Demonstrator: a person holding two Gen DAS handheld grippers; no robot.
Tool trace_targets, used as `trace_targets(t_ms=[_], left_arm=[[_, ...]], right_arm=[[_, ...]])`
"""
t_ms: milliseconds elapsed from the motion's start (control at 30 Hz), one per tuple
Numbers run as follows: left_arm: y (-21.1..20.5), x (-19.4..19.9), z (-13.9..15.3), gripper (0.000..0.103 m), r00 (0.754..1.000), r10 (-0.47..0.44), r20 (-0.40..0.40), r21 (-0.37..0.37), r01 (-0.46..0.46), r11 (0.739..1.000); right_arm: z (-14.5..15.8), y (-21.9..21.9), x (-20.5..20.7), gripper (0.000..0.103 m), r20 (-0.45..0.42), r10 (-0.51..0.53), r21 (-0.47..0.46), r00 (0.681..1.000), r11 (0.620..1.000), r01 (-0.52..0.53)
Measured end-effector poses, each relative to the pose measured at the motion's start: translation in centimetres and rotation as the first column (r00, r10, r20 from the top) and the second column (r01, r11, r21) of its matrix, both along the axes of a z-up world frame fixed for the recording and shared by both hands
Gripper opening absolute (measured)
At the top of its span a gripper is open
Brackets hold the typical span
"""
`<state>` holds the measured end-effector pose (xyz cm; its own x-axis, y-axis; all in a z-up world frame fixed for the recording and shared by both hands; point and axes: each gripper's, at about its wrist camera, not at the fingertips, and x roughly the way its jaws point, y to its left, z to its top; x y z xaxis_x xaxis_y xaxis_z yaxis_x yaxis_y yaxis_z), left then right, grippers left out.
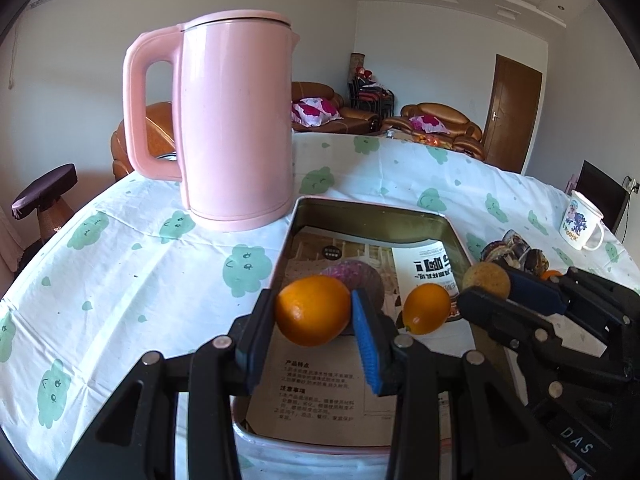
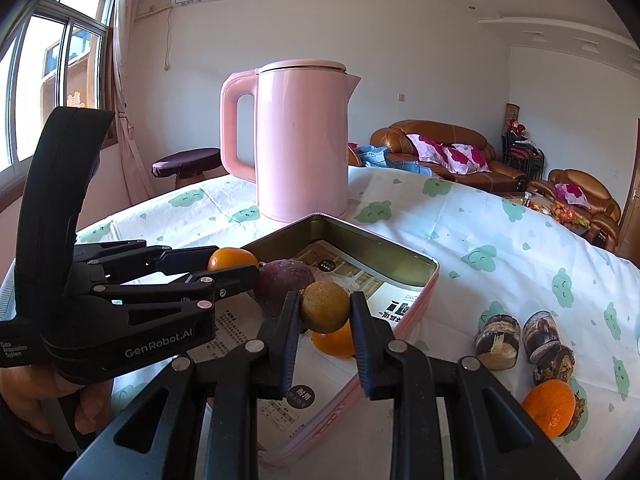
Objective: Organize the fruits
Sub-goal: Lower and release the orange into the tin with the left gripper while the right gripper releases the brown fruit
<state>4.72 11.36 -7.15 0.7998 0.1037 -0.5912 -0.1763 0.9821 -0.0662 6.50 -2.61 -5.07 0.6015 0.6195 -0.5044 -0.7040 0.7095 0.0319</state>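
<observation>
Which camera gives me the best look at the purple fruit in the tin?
The right wrist view: the purple fruit shows most of its round body inside the tin, beside the left tool. In the left wrist view it sits half hidden behind the orange and a blue pad.

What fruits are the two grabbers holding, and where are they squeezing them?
The left gripper pinches an orange across its sides. The right gripper pinches a brownish-yellow round fruit across its sides. Both hang over the tin tray.
</observation>
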Motion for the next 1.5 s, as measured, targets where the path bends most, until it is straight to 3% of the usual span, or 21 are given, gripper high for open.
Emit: trace_targets(t_ms=[100, 500, 833, 967, 1067, 1200, 1500], left_arm=[[-0.7, 0.0, 0.0, 0.04, 1.0, -0.001, 0.0, 0.043, 0.001, 0.999], [-1.5, 0.2, 0.0, 0.041, 1.0, -0.007, -0.012, 0.093, 0.008, 0.996], [-1.5, 0.4, -0.1, 0.043, 0.999, -0.022, -0.035, 0.067, 0.024, 0.997], [-1.4, 0.3, 0.1, 0.059, 0.999, -0.001, -0.033, 0.065, 0.003, 0.998], [-1.3, 0.0, 0.6, 0.07, 1.0, 0.003, -0.019, 0.043, -0.002, 0.999], [-2.2, -0.5, 1.6, 0.074, 1.0, -0.009, 0.018, 0.03, 0.008, 1.0], [-7.0, 0.1, 2.4, 0.074, 0.994, -0.103, 0.026, 0.037, 0.102, 0.994]], right_arm=[[-0.3, 0.3, 0.4, 0.027, -0.025, 0.002, -0.015, 1.0, 1.0, -0.002], [-1.2, 0.9, 1.3, 0.027, -0.091, 0.005, -0.047, 0.996, 0.999, -0.009], [-1.4, 1.1, 1.4, 0.03, -0.109, -0.006, -0.065, 0.994, 0.998, -0.001], [-1.1, 0.2, 1.1, 0.031, -0.099, -0.023, -0.046, 0.995, 0.999, 0.019], [-0.6, -1.1, 0.5, 0.036, -0.087, -0.034, -0.027, 0.996, 0.999, 0.031], [0.2, -4.1, -0.2, 0.051, -0.067, -0.073, 0.008, 0.995, 0.997, 0.074], [0.4, -13.2, 0.4, 0.053, -0.067, -0.255, 0.027, 0.965, 0.966, 0.257]])
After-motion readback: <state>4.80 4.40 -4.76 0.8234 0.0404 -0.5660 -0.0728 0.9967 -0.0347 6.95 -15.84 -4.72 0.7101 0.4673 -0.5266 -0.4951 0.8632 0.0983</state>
